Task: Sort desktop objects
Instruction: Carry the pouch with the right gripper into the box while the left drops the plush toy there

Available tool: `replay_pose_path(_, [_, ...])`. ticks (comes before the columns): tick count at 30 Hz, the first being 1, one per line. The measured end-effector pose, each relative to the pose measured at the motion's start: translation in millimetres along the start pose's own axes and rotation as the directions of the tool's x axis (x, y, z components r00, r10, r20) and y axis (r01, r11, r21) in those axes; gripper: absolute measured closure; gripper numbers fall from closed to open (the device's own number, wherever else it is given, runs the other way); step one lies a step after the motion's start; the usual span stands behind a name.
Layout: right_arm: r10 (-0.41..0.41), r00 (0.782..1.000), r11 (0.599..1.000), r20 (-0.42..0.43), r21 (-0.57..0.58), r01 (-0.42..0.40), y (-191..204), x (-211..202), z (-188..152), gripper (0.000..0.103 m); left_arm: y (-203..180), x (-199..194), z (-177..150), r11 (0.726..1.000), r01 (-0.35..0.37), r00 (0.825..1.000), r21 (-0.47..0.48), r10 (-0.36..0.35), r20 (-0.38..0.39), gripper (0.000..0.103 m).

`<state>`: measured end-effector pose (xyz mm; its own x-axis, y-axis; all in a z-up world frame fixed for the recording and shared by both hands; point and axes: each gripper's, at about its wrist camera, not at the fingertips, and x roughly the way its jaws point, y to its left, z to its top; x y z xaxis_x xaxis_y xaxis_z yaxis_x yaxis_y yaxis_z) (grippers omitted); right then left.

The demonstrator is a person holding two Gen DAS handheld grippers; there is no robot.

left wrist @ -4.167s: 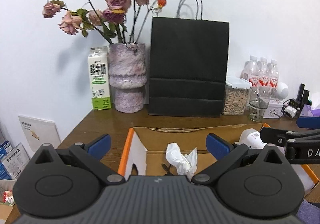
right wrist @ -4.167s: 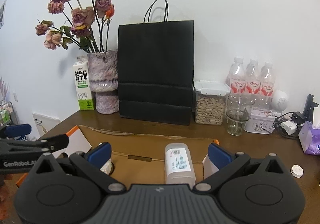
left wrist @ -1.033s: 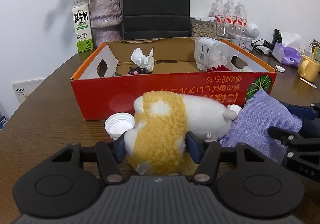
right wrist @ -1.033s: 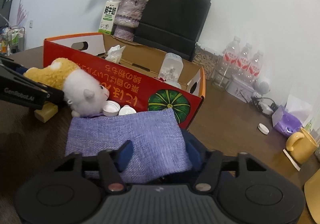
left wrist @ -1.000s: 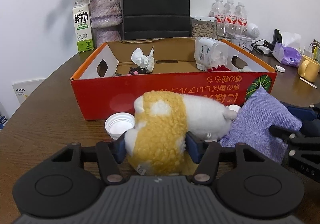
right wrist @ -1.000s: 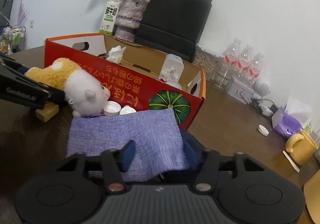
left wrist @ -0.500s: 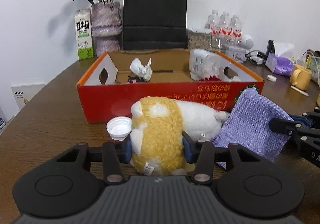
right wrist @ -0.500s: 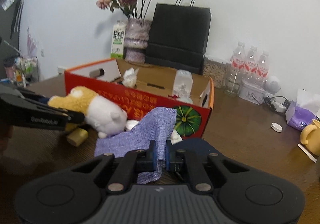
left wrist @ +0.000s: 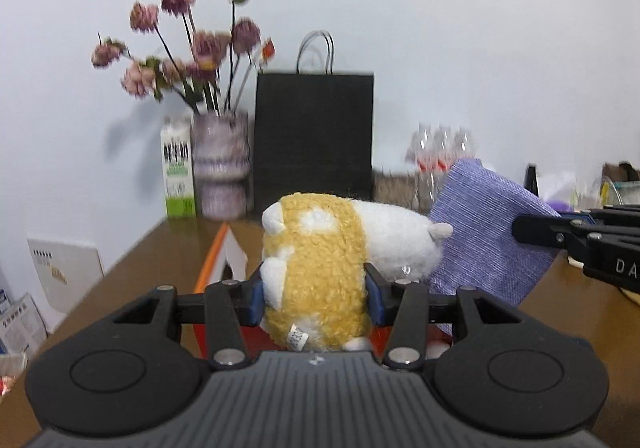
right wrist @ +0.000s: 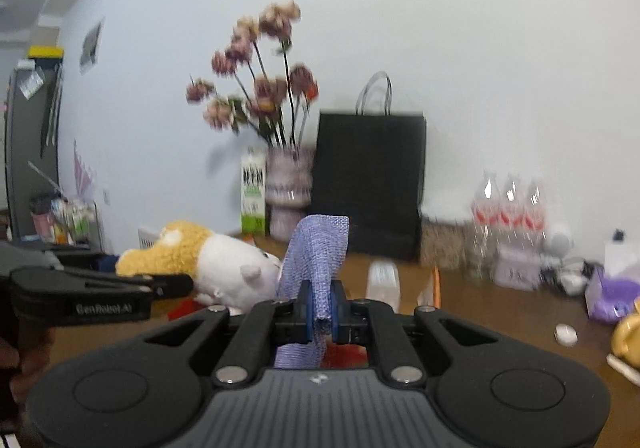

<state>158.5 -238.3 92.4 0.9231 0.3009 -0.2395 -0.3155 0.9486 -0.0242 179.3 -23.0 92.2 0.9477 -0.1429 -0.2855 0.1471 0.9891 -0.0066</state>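
While the flowers and bottles behind blur, your left tool clamps the plush toy above the counter; the toy hides most of the box. Your right tool, pinched tight, holds the purple cloth, its lower edge cut off.

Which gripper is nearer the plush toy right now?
Left. The left gripper is clamped on the plush toy; the right gripper is off to its side, pinching the purple cloth.
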Motion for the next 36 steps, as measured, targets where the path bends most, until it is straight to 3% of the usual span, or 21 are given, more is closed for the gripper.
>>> replay_pose_path(5, [0.016,0.999,1.000,0.051,0.015,-0.017,3,27,35,0.096,8,23,22,0.999,-0.020,0.999,-0.039,0.022,0.035,0.055])
replay_pose_path(10, [0.025,1.000,0.994,0.010,0.106,-0.026,-6,84,44,0.096,12,67,27,0.997,-0.033,0.999,-0.068,0.033,-0.002,0.055])
replay_pose_path(18, [-0.009,0.982,0.976,-0.189,0.212,0.050,-26,178,-3,0.096,28,140,0,0.996,-0.064,0.991,-0.069,0.055,-0.124,0.055])
replay_pose_path(23, [-0.046,0.971,0.984,-0.237,0.158,0.085,-27,193,-23,0.096,30,156,-17,0.998,-0.062,0.981,-0.032,0.055,-0.188,0.055])
replay_pose_path(28, [-0.043,0.957,0.988,-0.287,0.129,0.083,-25,202,-34,0.094,28,156,-23,0.999,-0.042,0.980,-0.008,0.040,-0.197,0.055])
replay_pose_path(33, [-0.062,0.957,0.990,-0.284,0.107,0.096,-23,197,-34,0.078,26,154,-24,1.000,-0.029,0.983,0.010,0.030,-0.179,0.052])
replay_pose_path(34, [-0.066,0.957,0.990,-0.281,0.099,0.098,-21,195,-34,0.066,26,152,-24,0.999,-0.033,0.985,0.010,0.034,-0.167,0.050])
replay_pose_path(35, [-0.074,0.958,0.991,-0.278,0.091,0.103,-20,193,-34,0.046,26,151,-23,0.999,-0.039,0.987,0.011,0.040,-0.155,0.045])
replay_pose_path(36, [-0.086,0.959,0.990,-0.271,0.081,0.111,-18,191,-33,0.034,26,148,-22,0.999,-0.052,0.988,0.015,0.053,-0.142,0.034])
